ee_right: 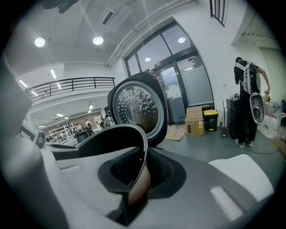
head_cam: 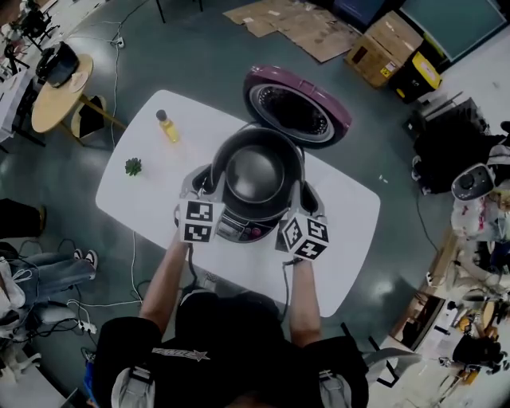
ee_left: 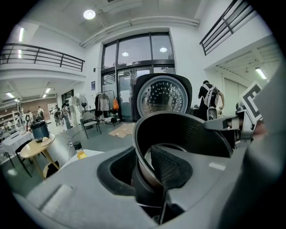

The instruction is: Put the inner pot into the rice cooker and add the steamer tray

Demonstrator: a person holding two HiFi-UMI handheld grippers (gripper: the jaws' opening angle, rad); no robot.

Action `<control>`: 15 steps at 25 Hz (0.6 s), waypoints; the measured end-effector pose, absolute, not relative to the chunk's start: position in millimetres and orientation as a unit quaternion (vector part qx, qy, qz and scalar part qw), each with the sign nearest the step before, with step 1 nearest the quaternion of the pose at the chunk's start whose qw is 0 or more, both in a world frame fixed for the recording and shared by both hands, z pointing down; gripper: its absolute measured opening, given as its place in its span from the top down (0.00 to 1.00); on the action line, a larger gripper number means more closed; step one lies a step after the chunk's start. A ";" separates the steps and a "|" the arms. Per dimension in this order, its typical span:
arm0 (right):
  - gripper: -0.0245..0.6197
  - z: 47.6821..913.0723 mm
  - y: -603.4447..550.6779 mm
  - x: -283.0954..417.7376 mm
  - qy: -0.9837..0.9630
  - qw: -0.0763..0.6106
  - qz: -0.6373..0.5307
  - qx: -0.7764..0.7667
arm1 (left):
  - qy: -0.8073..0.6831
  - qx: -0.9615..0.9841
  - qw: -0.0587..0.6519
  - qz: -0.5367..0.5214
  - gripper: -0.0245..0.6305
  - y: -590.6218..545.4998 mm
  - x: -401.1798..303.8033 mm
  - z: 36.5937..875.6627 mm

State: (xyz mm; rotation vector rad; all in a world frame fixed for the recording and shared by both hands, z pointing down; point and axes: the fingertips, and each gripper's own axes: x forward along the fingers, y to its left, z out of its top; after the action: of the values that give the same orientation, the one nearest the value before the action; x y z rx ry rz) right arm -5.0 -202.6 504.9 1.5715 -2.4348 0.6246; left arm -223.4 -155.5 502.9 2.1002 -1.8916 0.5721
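At rice cooker (head_cam: pixel 239 229) | left gripper (ee_left: pixel 145 165), right gripper (ee_right: pixel 142 172): fingers (ee_left: pixel 171 166) clamped on inner pot (head_cam: pixel 256 171) rim | cavity hidden

White table (head_cam: pixel 351 231) bears a yellow bottle (head_cam: pixel 167 127) at ten o'clock, a small green plant (head_cam: pixel 133 166) at nine; cardboard (head_cam: pixel 295 24) at twelve

1. My head view looks steeply down on the rice cooker (head_cam: pixel 239 229).
2. My left gripper view sits close at its left, facing its lid (ee_left: pixel 163 96).
3. My right gripper view, close at its right, sees that lid too.
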 end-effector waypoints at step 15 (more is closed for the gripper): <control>0.88 556.3 -215.4 -8.3 -0.804 0.133 0.251 0.522 | -0.614 0.719 0.163 0.281 0.77 -175.2 -225.2 555.2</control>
State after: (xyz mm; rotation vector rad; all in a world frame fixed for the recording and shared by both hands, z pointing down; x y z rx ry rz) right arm -8.3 -215.4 556.3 1.5137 -2.3319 0.7291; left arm -225.2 -175.2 555.2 2.0507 -1.7507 0.8023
